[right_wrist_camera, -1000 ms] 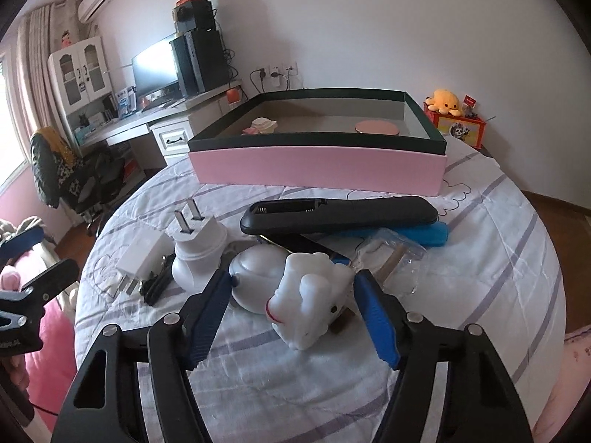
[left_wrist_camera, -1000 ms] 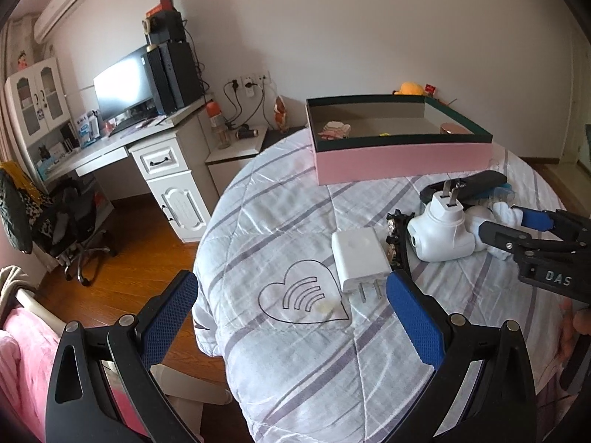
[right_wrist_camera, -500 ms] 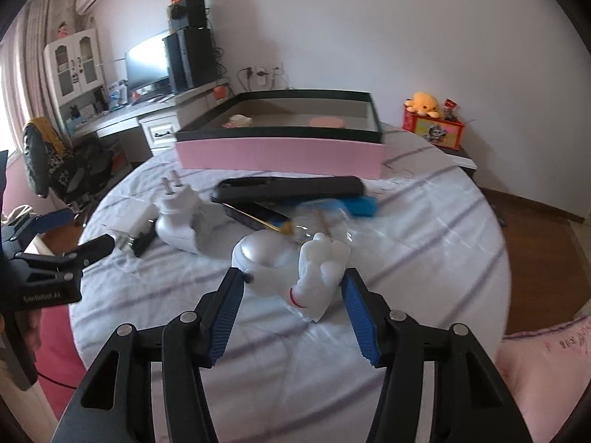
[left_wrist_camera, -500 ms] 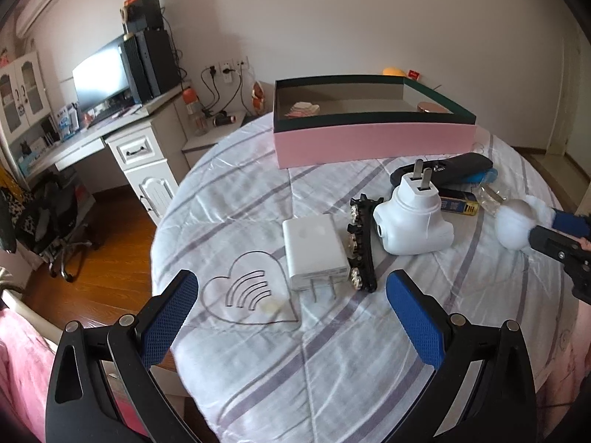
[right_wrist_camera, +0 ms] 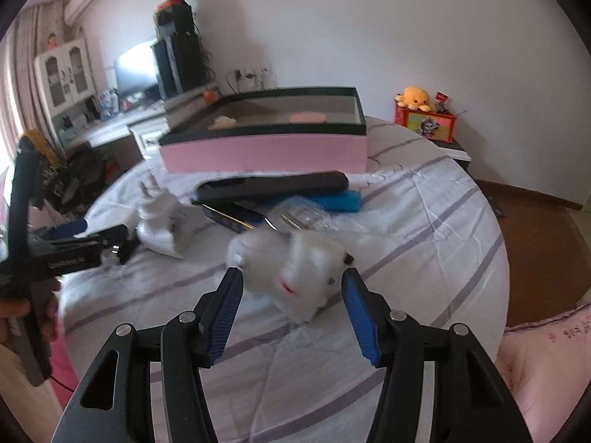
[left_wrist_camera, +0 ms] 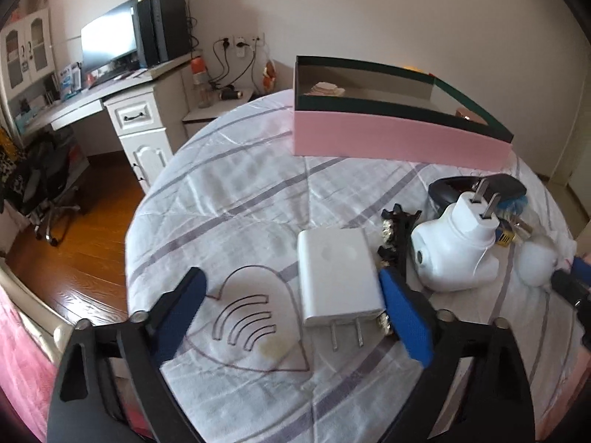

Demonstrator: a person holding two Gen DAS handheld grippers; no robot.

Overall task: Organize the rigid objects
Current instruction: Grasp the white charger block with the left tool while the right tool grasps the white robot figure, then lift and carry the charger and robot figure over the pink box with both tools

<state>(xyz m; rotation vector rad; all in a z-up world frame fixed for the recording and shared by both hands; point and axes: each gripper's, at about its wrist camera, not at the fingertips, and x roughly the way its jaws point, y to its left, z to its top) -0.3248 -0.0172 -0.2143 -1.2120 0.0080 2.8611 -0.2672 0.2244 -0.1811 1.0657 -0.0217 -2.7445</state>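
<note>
A flat white charger (left_wrist_camera: pixel 336 269) lies prongs toward me on the striped round table (left_wrist_camera: pixel 236 184). My left gripper (left_wrist_camera: pixel 295 313) straddles it, jaws closing. The right pad is at its edge and the left pad is well clear. A black hair clip (left_wrist_camera: pixel 395 236) and a white plug adapter (left_wrist_camera: pixel 454 254) lie just right of it. My right gripper (right_wrist_camera: pixel 291 310) is shut on a blurred white toy (right_wrist_camera: pixel 303 269), its fingertips on both sides of it. The pink box (right_wrist_camera: pixel 266 151) with a dark green rim stands open at the back.
A black remote (right_wrist_camera: pixel 273 186), a blue item (right_wrist_camera: pixel 340 199), a clear bag (right_wrist_camera: pixel 299 214) and a dark flat box (right_wrist_camera: pixel 232 216) lie before the pink box. A desk (left_wrist_camera: pixel 122 99), a chair and wooden floor lie left of the table. A red box (right_wrist_camera: pixel 424 123) is beyond it.
My left gripper came forward and down over the white charger and its jaws narrowed. My right gripper's jaws closed onto the white toy and shifted sideways with it.
</note>
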